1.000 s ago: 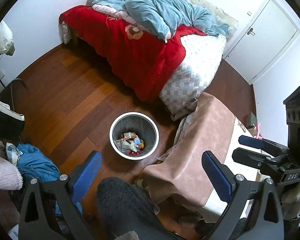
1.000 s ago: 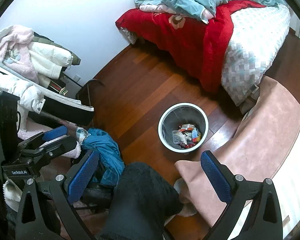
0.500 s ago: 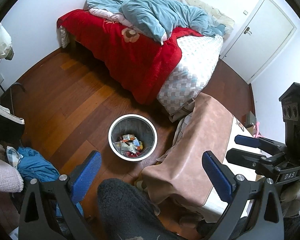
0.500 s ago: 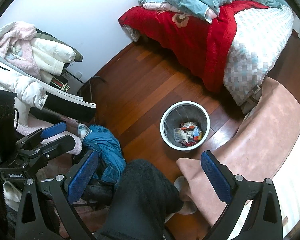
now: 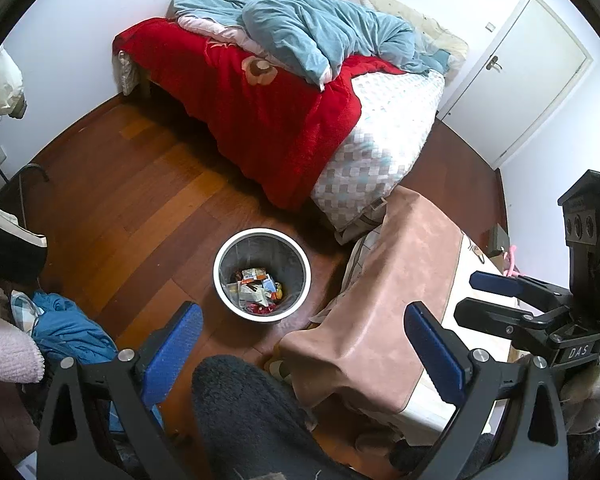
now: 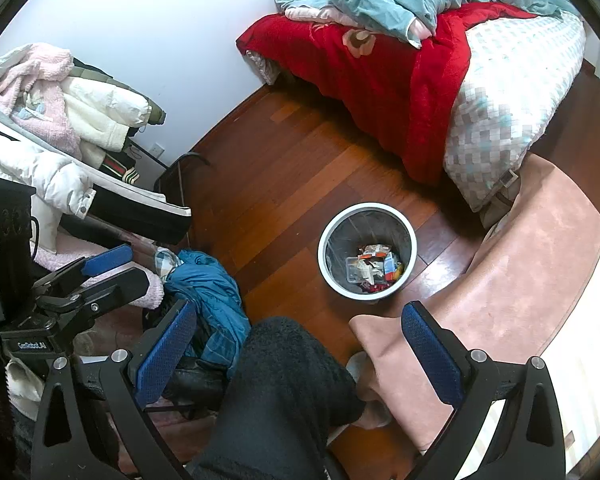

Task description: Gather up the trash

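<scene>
A round trash bin (image 5: 300, 254) with a white rim stands on the wooden floor, with several colourful wrappers (image 5: 256, 286) at its bottom. It also shows in the right wrist view (image 6: 408, 236). My left gripper (image 5: 304, 344) is open and empty, held high above the floor near the bin. My right gripper (image 6: 300, 344) is open and empty too, at similar height. Each gripper shows in the other's view: the right one (image 5: 500, 296) at the right edge, the left one (image 6: 112, 268) at the left edge.
A bed (image 5: 380, 152) with a red blanket (image 5: 260, 120) and a blue duvet fills the back. A table under a pinkish cloth (image 5: 380, 320) stands right of the bin. Blue clothing (image 6: 216, 304) and piled jackets (image 6: 60, 128) lie left. A person's dark-clad leg (image 6: 280, 392) is below.
Both grippers have drifted slightly, so the bin sits a little higher and further left in the left view. Both stay open and empty.
</scene>
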Available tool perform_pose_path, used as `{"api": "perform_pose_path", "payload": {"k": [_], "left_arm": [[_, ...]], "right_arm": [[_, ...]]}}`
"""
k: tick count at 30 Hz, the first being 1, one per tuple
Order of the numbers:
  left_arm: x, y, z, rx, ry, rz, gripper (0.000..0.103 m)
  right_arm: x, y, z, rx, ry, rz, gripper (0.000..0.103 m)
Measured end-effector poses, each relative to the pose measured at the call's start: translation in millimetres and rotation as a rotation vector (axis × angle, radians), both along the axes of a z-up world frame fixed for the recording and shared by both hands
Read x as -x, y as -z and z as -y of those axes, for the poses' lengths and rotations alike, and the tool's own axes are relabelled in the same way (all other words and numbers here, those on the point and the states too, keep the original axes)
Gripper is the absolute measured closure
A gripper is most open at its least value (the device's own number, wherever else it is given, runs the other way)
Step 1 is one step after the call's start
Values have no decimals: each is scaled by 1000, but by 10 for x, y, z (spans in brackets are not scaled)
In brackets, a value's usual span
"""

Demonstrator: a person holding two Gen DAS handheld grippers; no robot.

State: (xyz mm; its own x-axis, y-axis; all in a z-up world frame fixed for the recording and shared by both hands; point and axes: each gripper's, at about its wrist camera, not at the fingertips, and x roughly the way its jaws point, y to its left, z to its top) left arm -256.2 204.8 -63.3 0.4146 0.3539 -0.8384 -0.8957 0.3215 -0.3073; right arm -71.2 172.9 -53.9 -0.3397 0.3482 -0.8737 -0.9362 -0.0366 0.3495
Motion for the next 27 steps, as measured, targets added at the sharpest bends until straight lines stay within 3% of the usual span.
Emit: {"api": "perform_pose_path", "payload": {"k": [27], "left_arm": [[25, -27, 32, 3, -16, 7, 0]], "right_arm": [[77, -65, -16, 0, -28, 4, 0]]}}
